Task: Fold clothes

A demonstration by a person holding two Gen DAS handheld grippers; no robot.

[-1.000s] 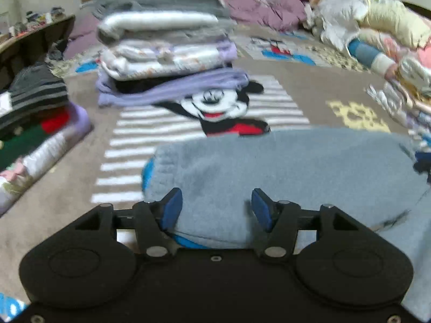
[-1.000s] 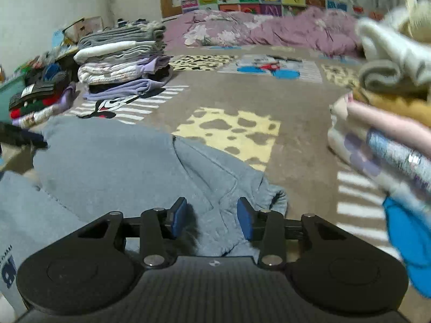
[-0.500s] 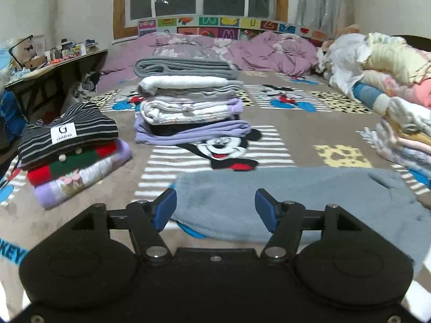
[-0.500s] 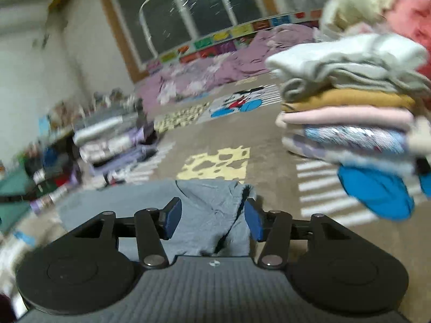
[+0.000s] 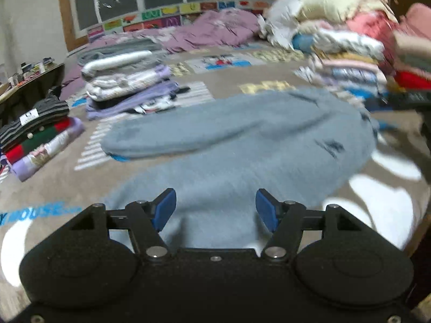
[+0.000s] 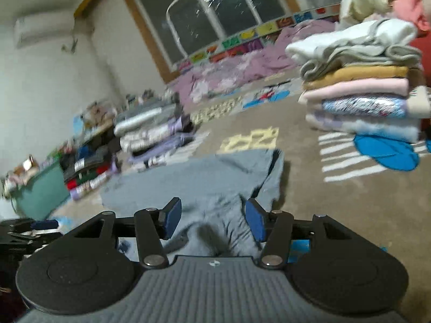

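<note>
A grey-blue fleece garment [image 5: 242,134] lies spread on the brown patterned rug, with one part folded over across its far side. My left gripper [image 5: 215,210] hovers over the garment's near part. It is open, and its blue pads [image 5: 163,210] touch nothing. In the right wrist view the same garment [image 6: 204,183] shows creased cloth and a loose flap at its right edge. My right gripper [image 6: 212,222] is open above those creases, with cloth seen through the gap but no pad pressing on it.
A stack of folded clothes [image 5: 126,80] stands at the back left, with a striped pile [image 5: 40,134] nearer on the left. A tall heap of clothes [image 6: 363,94] rises on the right, a blue cloth [image 6: 385,153] at its foot. A teal bin [image 6: 40,191] stands far left.
Both grippers' jaws stand wider than before. The left view has slid sideways along the garment and shows more of it. The right view has drawn back, tipped up and rolled.
</note>
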